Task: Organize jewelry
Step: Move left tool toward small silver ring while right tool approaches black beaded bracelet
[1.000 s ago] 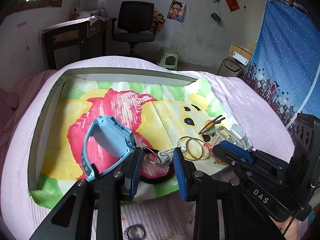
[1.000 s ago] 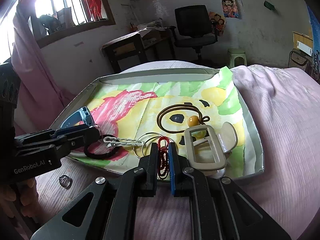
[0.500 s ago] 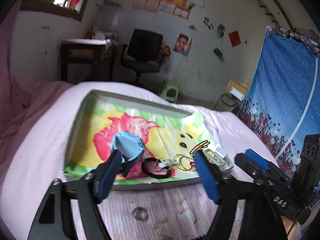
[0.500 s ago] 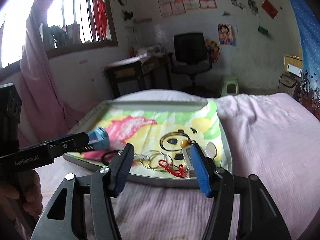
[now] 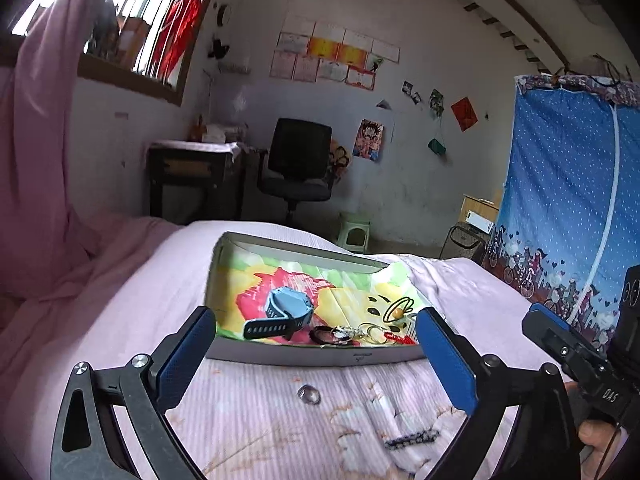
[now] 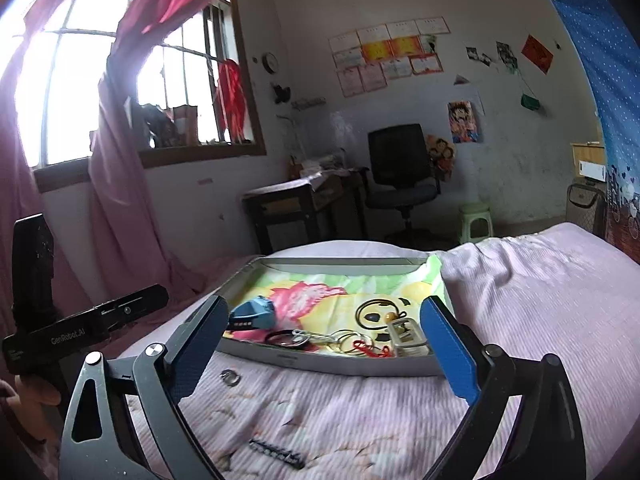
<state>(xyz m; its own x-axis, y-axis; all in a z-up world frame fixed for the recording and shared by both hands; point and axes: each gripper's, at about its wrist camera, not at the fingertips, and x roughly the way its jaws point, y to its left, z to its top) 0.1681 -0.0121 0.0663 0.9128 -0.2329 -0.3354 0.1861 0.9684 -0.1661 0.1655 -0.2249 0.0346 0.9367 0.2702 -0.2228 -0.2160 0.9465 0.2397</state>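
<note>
A shallow tray [image 5: 320, 356] lined with a cartoon cloth sits on the pink bed; it also shows in the right wrist view [image 6: 340, 364]. In it lie a blue watch [image 5: 286, 310], a black hair tie [image 5: 326, 336], gold rings [image 5: 372, 332], a red cord [image 6: 370, 350] and a beige clip [image 6: 408, 332]. A silver ring [image 5: 308, 395] and a dark beaded strip [image 5: 412, 438] lie on the bed in front of the tray. My left gripper [image 5: 316, 364] is open and empty, held back from the tray. My right gripper [image 6: 326, 350] is open and empty too.
The pink bedspread [image 6: 520, 300] spreads around the tray. Beyond the bed stand a black office chair [image 5: 300, 168], a dark desk [image 5: 192, 176] and a green stool [image 5: 354, 234]. A blue dotted curtain [image 5: 568, 208] hangs on the right, pink drapes [image 6: 120, 200] on the left.
Both grippers opened and drew back and up from the tray. The left let go of the blue watch and the right let go of the red cord; both lie in the tray.
</note>
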